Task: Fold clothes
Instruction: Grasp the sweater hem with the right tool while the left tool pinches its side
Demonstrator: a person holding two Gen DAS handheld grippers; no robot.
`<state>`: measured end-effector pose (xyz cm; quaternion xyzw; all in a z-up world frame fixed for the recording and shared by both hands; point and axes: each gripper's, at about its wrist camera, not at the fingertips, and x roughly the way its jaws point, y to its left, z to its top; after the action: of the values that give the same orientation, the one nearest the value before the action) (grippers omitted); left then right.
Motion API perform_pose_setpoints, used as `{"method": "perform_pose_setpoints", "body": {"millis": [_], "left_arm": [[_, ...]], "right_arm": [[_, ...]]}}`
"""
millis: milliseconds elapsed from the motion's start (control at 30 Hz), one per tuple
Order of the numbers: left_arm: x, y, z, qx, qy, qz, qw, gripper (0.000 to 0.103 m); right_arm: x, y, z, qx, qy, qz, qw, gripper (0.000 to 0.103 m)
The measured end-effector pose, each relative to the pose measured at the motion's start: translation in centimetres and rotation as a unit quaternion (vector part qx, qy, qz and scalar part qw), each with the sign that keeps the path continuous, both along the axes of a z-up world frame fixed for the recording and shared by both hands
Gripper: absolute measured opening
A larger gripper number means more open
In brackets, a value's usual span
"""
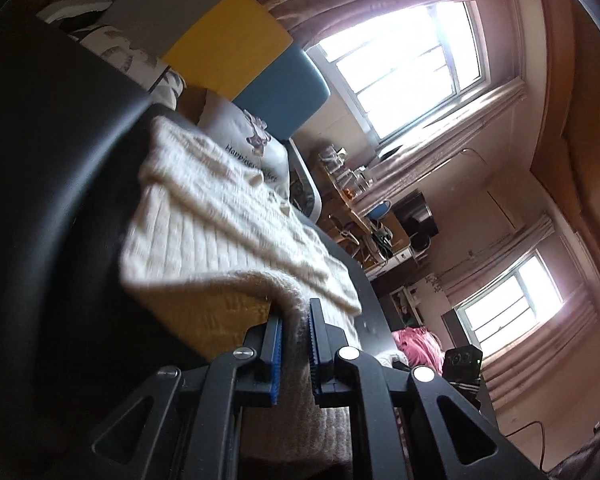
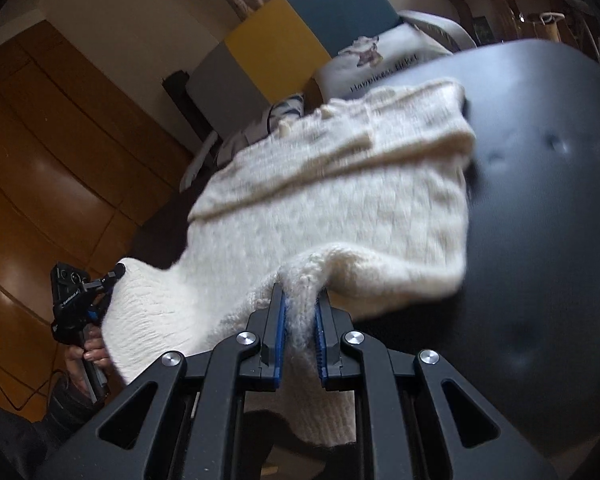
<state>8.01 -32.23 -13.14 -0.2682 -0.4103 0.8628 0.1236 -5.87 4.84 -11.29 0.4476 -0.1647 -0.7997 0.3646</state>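
A cream knitted sweater (image 1: 220, 216) lies across a black round table (image 1: 52, 160), its near hem lifted off the surface. My left gripper (image 1: 294, 316) is shut on that hem, with knit bunched between the blue pads. In the right wrist view the same sweater (image 2: 340, 200) stretches over the table (image 2: 540, 240), and my right gripper (image 2: 300, 300) is shut on another part of the hem. The left gripper (image 2: 112, 284) shows at the far left of that view, pinching the hem's other corner, with a hand (image 2: 88, 356) around its handle.
A printed cushion (image 2: 380, 64) and a seat back with yellow and blue panels (image 2: 300, 28) stand behind the table. A wooden wardrobe (image 2: 40, 160) fills the left. Bright windows (image 1: 404, 64), curtains, a cluttered desk (image 1: 364, 216) and a pink garment (image 1: 416, 344) lie beyond.
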Motion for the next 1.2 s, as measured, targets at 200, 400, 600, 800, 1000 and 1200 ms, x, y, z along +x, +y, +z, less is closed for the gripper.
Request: {"method": "perform_pose_setpoints", "body": {"millis": [200, 400, 600, 800, 1000, 1200], "left_arm": [[-4.6, -1.5, 1.8, -0.005, 0.022, 0.005, 0.9997, 0.01], [-9.9, -3.7, 2.6, -0.008, 0.028, 0.021, 0.9994, 0.01], [-14.9, -6.1, 1.2, 0.0, 0.012, 0.04, 0.9991, 0.01], [-17.8, -6.8, -1.3, -0.01, -0.022, 0.043, 0.9988, 0.01], [-18.3, -7.7, -2.5, 0.0, -0.034, 0.047, 0.9983, 0.01], [-20.1, -8.2, -3.1, 0.01, -0.053, 0.044, 0.9976, 0.01]], "right_arm": [[-4.4, -0.7, 1.5, -0.024, 0.011, -0.015, 1.0, 0.013], [-9.8, -1.7, 2.1, -0.026, 0.013, -0.031, 0.999, 0.013], [-15.3, -2.0, 1.4, -0.024, -0.002, -0.057, 0.998, 0.013], [-17.7, -3.0, -0.4, 0.002, -0.019, -0.052, 0.998, 0.013], [-18.5, -2.9, -1.4, 0.001, -0.035, -0.051, 0.998, 0.014], [-19.9, -2.8, -2.2, -0.021, -0.064, -0.057, 0.996, 0.019]]}}
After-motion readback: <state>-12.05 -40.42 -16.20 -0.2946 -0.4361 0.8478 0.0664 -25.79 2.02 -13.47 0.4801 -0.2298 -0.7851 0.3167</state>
